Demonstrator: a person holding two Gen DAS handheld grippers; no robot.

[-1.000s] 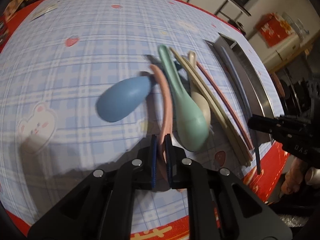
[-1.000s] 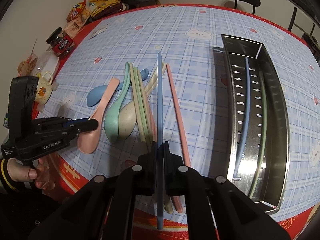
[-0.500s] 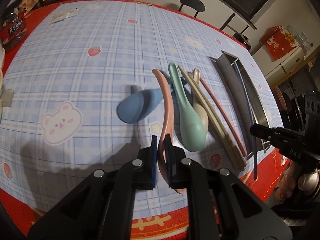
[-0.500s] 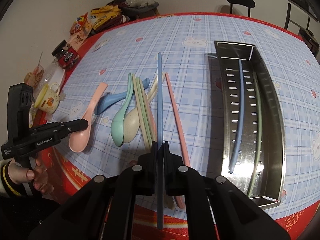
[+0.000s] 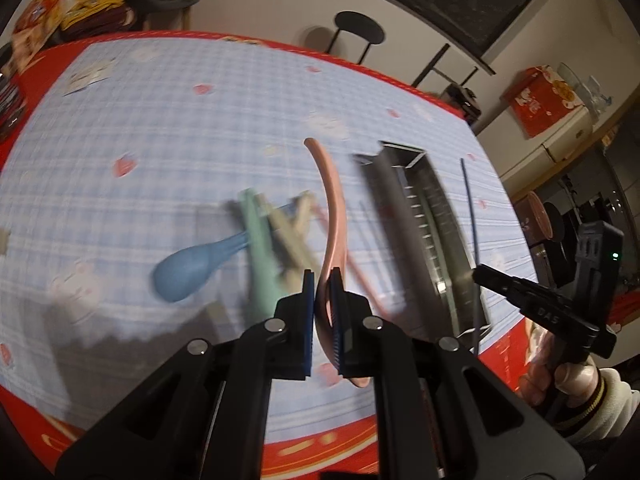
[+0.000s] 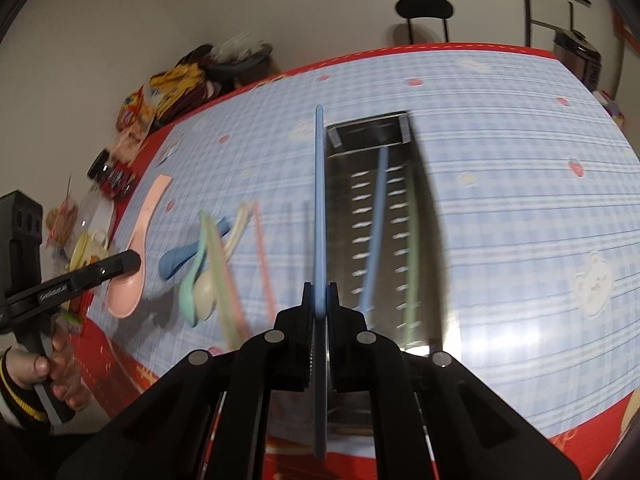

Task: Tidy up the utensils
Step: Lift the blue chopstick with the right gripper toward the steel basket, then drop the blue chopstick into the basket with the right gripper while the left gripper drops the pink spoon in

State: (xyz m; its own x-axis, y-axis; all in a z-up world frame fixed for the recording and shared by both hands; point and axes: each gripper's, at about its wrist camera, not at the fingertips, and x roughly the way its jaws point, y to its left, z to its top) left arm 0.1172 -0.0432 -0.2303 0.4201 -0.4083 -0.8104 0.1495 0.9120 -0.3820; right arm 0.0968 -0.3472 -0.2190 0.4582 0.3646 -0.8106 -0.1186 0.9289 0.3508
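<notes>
The left gripper (image 5: 323, 280) has its fingers closed on the pink spoon (image 5: 334, 216), near the bowl end. The handle of the spoon rises forward from the fingers and curves to the left at its tip, and the spoon is lifted above the worktop (image 5: 160, 128).

The right gripper (image 6: 319, 292) has its fingers pressed tight on a blue chopstick (image 6: 319, 200). The chopstick runs straight ahead from the fingers, and its other end sticks out behind them toward the camera. It is held in the air, just left of the metal tray (image 6: 424, 216) as the right camera sees it.

In the tray lie another blue chopstick (image 6: 374, 232) and a green chopstick (image 6: 409, 280), both lengthwise.

Left of the right fingers, on the worktop, there is a loose group: a blue spoon (image 5: 192, 268), a green spoon (image 5: 260, 264), a beige spoon (image 6: 208, 288), a pair of pale green chopsticks (image 6: 224, 272) and a pink chopstick (image 6: 262, 252). They touch or overlap each other, but the blur hides exactly how.

In the left view the tray (image 5: 404, 240) is to the right of the fingers, and the right gripper with its thin chopstick (image 5: 471, 220) is further right.
</notes>
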